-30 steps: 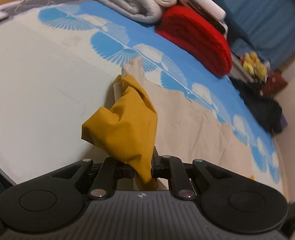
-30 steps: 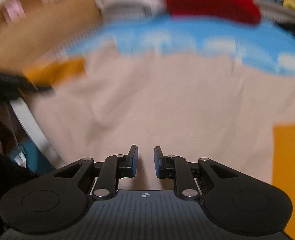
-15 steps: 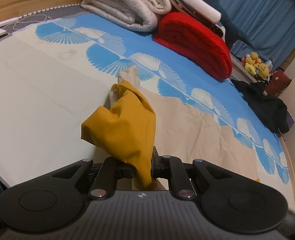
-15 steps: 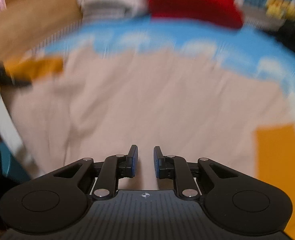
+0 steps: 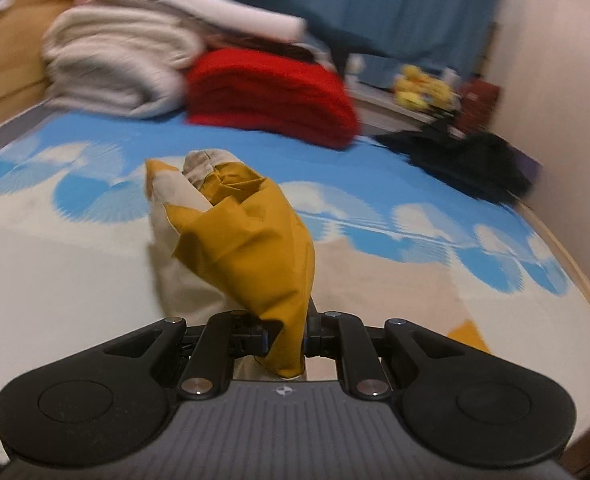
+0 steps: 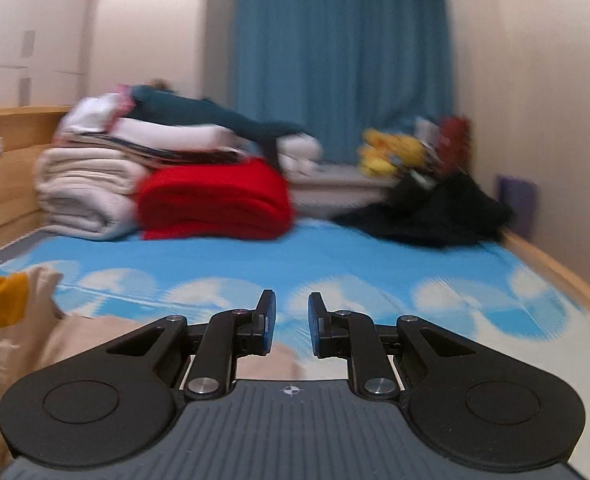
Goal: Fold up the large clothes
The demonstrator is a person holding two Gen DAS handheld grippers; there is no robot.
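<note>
While the left claw (image 5: pixel 286 338) stays clamped on the mustard-and-beige garment (image 5: pixel 255 240) above the bed (image 5: pixel 75 280), the right claw (image 6: pixel 289 326) gapes empty beside that garment.

Dim warm indoor light; both views motion-blurred (background worst), fisheye bending at edges, dark corners.

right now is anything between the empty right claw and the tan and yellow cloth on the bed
Nothing visible. The right claw is empty, and the cloth spreads beneath and to its left on the bed, bare between them. The left claw pinches a yellow bunch. The red blanket sits far back.
</note>
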